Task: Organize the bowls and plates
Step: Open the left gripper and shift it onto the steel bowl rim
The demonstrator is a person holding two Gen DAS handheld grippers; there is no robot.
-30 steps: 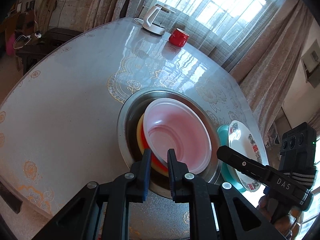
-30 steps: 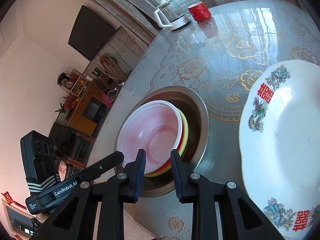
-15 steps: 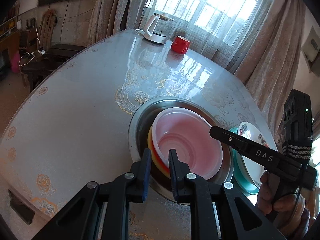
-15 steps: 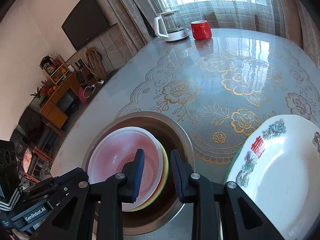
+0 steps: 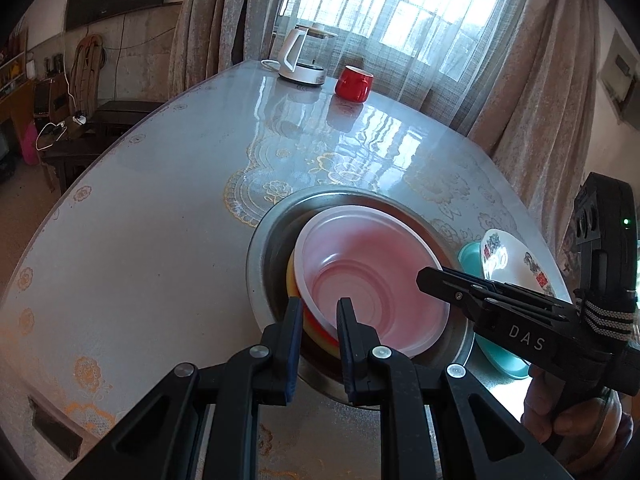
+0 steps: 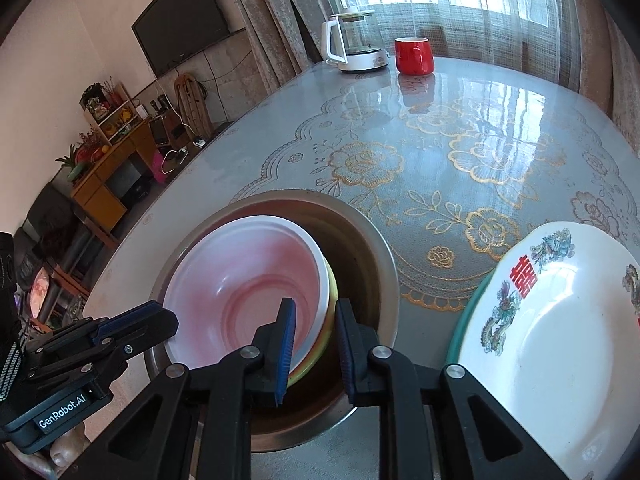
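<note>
A pink bowl (image 5: 372, 272) tops a stack with a red bowl (image 5: 316, 328) and a yellow bowl (image 6: 330, 320), leaning inside a steel basin (image 5: 260, 248) sunk in the table. My left gripper (image 5: 318, 320) is shut on the stack's near-left rim, and the right wrist view shows it (image 6: 168, 320) at that rim. My right gripper (image 6: 316, 324) straddles the stack's right rim, one finger inside the pink bowl (image 6: 240, 288) and one outside. Its jaws are closing, with a dark gap still beside the outer pad. Its tip (image 5: 424, 280) lies over the bowl.
A white plate with red characters (image 6: 560, 340) rests on a teal plate (image 6: 460, 332) right of the basin (image 6: 384, 264). A glass kettle (image 6: 356, 44) and a red mug (image 6: 414, 56) stand at the far edge. A hand (image 5: 572, 420) holds the right gripper's grip.
My right gripper has swung in from beside the basin to straddle the stack's right rim, and its jaws have narrowed. Both views have rolled. My left gripper stays on the rim.
</note>
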